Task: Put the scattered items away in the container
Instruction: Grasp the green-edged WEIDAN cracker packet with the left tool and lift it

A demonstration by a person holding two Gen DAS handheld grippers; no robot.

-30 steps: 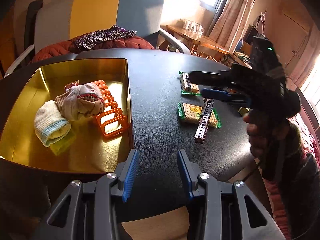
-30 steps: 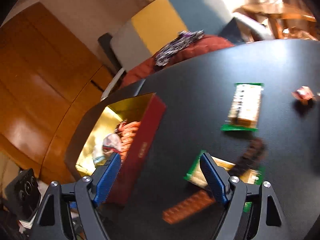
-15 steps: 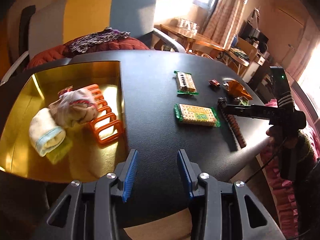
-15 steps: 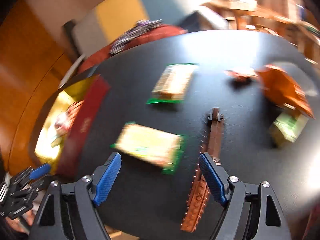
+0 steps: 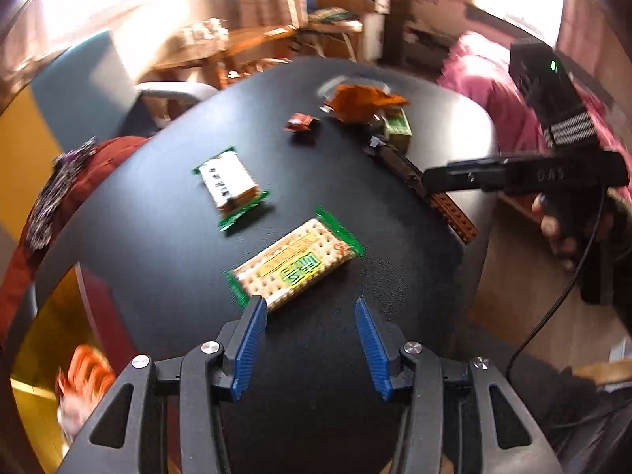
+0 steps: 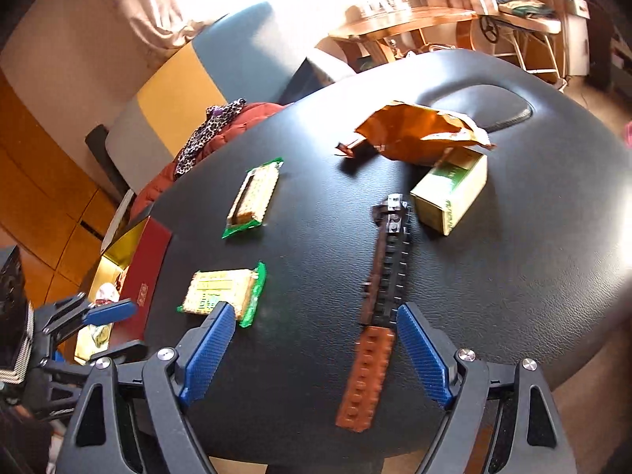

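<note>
Right wrist: gold-lined box (image 6: 148,264) holds orange rack, socks; both tools (image 6: 316,349) (image 5: 310,345) wide open, empty.

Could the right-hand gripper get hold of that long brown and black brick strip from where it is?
Probably yes. The right gripper is open, and the long brown and black brick strip lies flat on the black table between its blue fingers, with nothing covering it.
</note>
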